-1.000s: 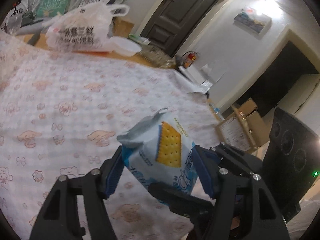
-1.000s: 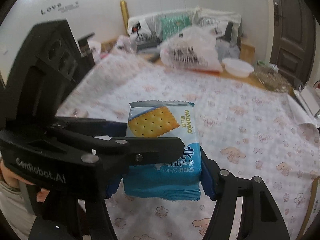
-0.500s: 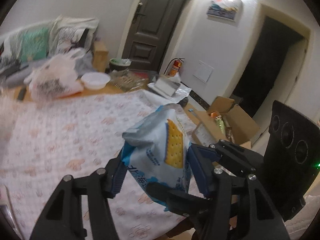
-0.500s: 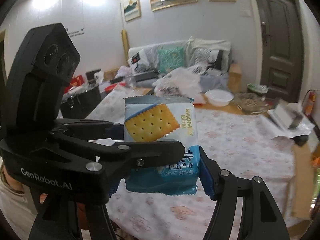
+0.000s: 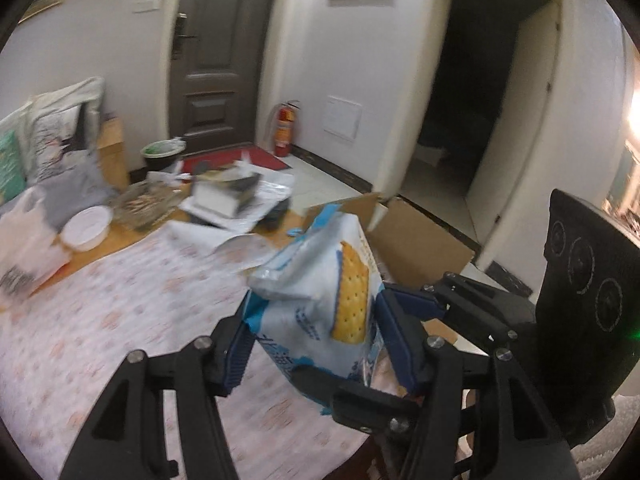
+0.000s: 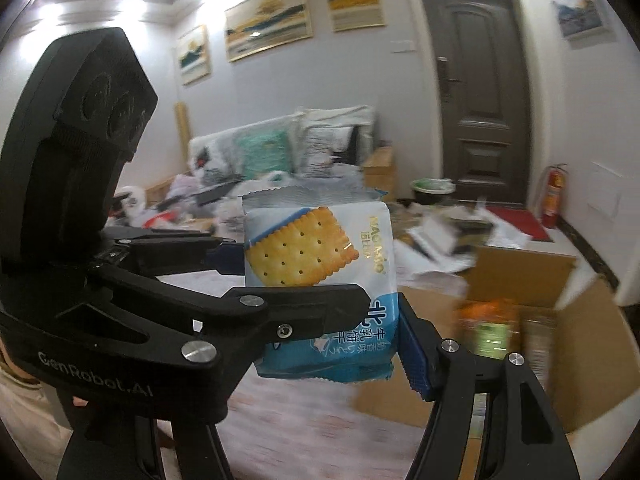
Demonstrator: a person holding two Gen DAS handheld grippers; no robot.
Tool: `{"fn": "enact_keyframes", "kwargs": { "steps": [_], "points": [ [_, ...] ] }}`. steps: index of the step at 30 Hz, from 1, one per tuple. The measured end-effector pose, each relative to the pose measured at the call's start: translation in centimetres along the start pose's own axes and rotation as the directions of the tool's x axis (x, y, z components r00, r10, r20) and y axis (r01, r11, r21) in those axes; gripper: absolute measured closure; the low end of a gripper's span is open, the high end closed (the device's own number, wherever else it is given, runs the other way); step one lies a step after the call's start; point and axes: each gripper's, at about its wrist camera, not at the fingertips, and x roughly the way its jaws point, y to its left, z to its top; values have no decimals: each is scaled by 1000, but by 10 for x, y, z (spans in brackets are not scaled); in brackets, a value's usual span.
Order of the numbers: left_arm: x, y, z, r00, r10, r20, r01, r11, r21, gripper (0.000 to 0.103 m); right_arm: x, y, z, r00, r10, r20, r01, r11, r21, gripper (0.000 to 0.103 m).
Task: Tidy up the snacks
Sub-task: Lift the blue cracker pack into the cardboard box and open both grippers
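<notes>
Both grippers have hold of the same cracker packet [image 5: 320, 304], and from my feeds that one packet blocks most of what lies behind it. On the left wrist feed the left gripper [image 5: 316, 332] has its blue pads about half apart and pressed on the packet's two sides, with the packet up in the air over the patterned tablecloth [image 5: 120, 320]. The right gripper's fingers cross in front, low on the packet, so its bottom edge is covered and I cannot read the print there.

On the right wrist feed the right gripper [image 6: 324, 320] also stands about half open. Its right pad [image 6: 416, 356] lies against the packet's edge; its own left pad is hidden behind the left gripper's black arm, which crosses the lower half of the packet. The packet is upright here, cracker picture facing me.

Below and to the right sits an open cardboard box [image 6: 520, 272]. Its contents are badly smeared: I make out something orange and something green [image 6: 492, 328], probably snack packets, no more. On the left wrist feed only the box's flaps [image 5: 416, 240] show behind the packet; the inside is hidden. The clutter at the far end of the table is blurred; a white bowl [image 5: 86, 228] is clear enough.
</notes>
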Motion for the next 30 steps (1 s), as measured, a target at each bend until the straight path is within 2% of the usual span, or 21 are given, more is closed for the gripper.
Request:
{"fn": "enact_keyframes", "kwargs": {
  "steps": [8,17,21,26,30],
  "points": [
    [90,-43,31,990,-87,-108,93,994,51,48,-8,-85,-13,990,-120,-71,125,990,71,40],
    [153,-55,39,967,-144,-211,156,987,41,47,5,-134,-24,964,-200,-176,216,973,82,40],
    [168,-50,37,960,-151,-234,161,987,25,45,13,-145,-28,960,-197,-197,218,971,93,40],
    [171,-44,37,967,-112,-230,120,993,21,41,15,-146,-36,951,-222,-217,245,966,85,39],
    [161,-43,37,972,-98,-214,107,994,31,36,11,-146,-35,951,-230,-205,251,964,87,39]
  ]
}}
